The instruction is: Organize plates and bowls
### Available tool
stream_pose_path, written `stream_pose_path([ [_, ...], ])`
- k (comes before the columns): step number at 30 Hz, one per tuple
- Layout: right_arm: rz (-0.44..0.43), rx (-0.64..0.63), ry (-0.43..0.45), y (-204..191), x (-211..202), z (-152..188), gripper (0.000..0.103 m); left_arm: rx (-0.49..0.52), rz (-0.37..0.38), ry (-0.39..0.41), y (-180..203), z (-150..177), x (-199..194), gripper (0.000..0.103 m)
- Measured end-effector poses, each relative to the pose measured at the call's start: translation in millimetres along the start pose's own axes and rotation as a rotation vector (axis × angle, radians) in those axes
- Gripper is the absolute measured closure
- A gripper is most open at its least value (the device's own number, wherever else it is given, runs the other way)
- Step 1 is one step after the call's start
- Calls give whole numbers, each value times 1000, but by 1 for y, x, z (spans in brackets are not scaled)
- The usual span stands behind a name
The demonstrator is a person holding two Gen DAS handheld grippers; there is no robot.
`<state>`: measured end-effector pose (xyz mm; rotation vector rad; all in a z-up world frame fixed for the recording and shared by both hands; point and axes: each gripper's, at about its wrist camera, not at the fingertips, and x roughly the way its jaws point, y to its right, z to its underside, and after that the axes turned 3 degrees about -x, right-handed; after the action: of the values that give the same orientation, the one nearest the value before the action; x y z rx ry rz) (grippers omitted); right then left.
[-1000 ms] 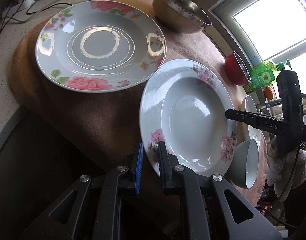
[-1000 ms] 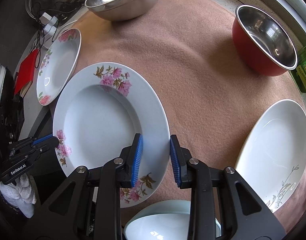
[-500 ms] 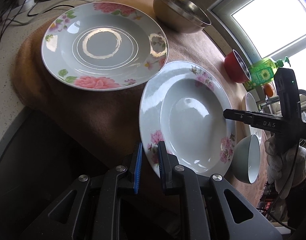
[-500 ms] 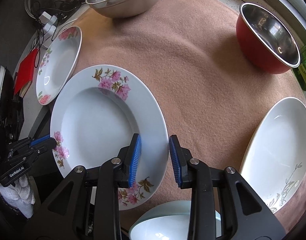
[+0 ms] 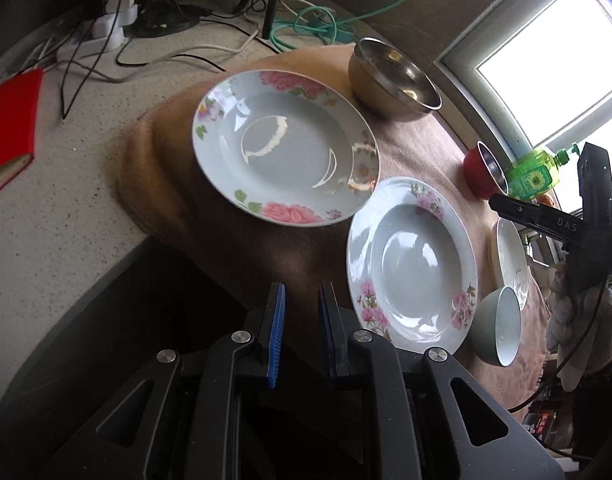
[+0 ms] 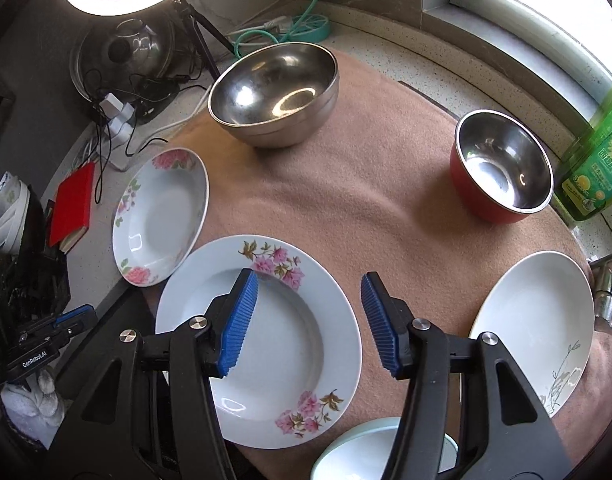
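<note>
Two floral deep plates lie on a brown cloth: a rose-rimmed plate (image 5: 283, 146) (image 6: 159, 216) at the left and a pink-blossom plate (image 5: 412, 264) (image 6: 261, 336) nearer me. A plain white plate (image 6: 532, 328), a pale green bowl (image 5: 500, 326) (image 6: 366, 454), a large steel bowl (image 6: 273, 94) and a red bowl (image 6: 502, 166) also stand there. My left gripper (image 5: 299, 332) is narrowly open and empty, left of the blossom plate's rim. My right gripper (image 6: 310, 322) is wide open and empty, above the blossom plate.
A green soap bottle (image 6: 598, 160) stands by the window. Cables, a power strip (image 5: 105, 30) and a red book (image 5: 7, 132) lie on the counter to the left. The cloth's front edge (image 5: 233, 248) hangs over the counter edge.
Both grippers have let go of the blossom plate and pulled back and up. The right gripper's jaws have opened wide; the left has opened slightly and is off the rim.
</note>
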<state>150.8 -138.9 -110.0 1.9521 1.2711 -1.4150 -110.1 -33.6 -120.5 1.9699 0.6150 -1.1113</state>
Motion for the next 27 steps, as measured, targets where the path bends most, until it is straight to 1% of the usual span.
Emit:
stream_pose_path([
  [2, -1, -1, 43, -10, -10, -1, 33, 2, -5, 39, -8, -15, -11, 88],
  [4, -8, -10, 86, -22, -18, 0, 31, -6, 0, 64, -17, -29, -17, 87],
  [5, -5, -14, 104, -30, -19, -1, 31, -6, 0, 70, -23, -37, -16, 84],
  [8, 13, -10, 143, -50, -22, -3, 30, -2, 5, 66, -41, -61, -12, 84],
  [9, 15, 2, 144, -55, -21, -4, 26, 5, 11, 56, -45, -70, -8, 84],
  [11, 2, 42, 156, -66, -18, -4, 25, 28, 14, 37, -52, -86, -1, 84],
  [12, 10, 60, 157, -72, -16, -4, 25, 41, 18, 33, -56, -94, 0, 84],
  [14, 40, 81, 174, -84, -11, -5, 25, 64, 25, 17, -63, -108, 6, 84],
  [16, 91, 110, 178, -95, -6, -8, 25, 77, 40, -16, -71, -121, 15, 84],
  [17, 99, 130, 171, -98, -2, -10, 25, 86, 45, -32, -75, -125, 20, 84],
  [19, 86, 175, 150, -100, 7, -14, 25, 104, 51, -70, -82, -131, 31, 84],
  [22, 80, 220, 125, -100, 22, -21, 25, 111, 84, -139, -93, -137, 45, 84],
  [23, 75, 235, 118, -98, 26, -23, 25, 116, 92, -157, -94, -137, 49, 84],
  [25, 55, 272, 100, -95, 35, -27, 28, 113, 123, -199, -96, -137, 56, 84],
  [27, 28, 289, 75, -92, 45, -32, 44, 118, 141, -226, -96, -139, 63, 84],
])
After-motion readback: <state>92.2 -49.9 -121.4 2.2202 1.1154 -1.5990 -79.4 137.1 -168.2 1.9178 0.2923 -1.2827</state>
